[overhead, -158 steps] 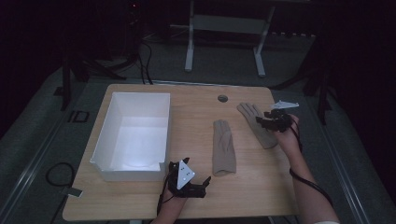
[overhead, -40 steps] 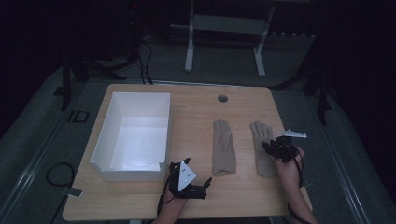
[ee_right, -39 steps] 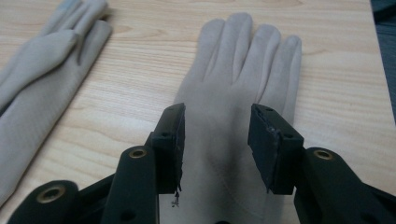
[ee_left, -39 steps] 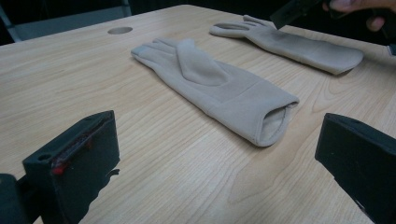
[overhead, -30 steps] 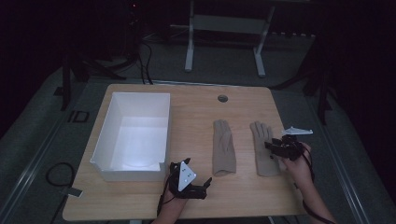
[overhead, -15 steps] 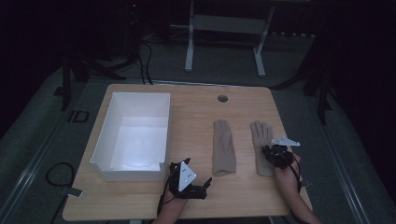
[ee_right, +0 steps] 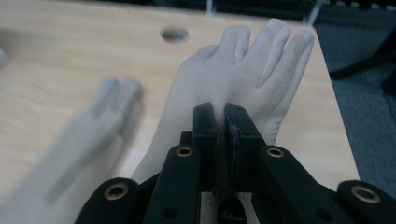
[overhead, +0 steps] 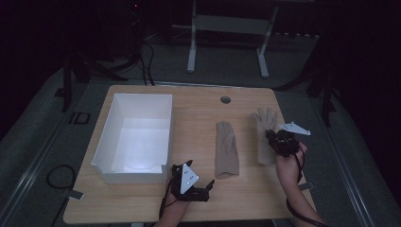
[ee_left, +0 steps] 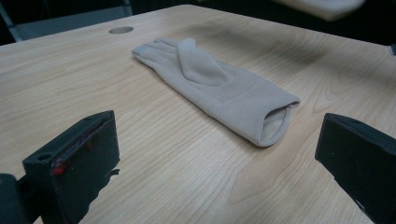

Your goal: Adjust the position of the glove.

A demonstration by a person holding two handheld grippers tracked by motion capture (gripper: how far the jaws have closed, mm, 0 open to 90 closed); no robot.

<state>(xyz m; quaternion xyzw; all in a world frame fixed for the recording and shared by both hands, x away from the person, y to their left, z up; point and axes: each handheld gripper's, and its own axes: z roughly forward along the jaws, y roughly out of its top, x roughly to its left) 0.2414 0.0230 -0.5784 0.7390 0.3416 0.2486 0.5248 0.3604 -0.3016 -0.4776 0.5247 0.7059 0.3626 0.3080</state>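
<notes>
Now my right hand-held gripper [ee_right: 223, 116] has just pinched shut on the right glove [overhead: 265, 137] at the worktop [overhead: 198, 109] edge; I should lift slowly so the fabric holds. Left hand-held gripper [ee_left: 219, 154] waits open, facing the other glove [ee_left: 215, 88]

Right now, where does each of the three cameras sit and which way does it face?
High view: above the table's near edge, facing forward and down; both forearms show.
Left gripper view: on the left tongs, low, facing the folded beige fabric glove.
Right gripper view: on the right tongs, above the spread beige glove.
All share the folded glove.
</notes>
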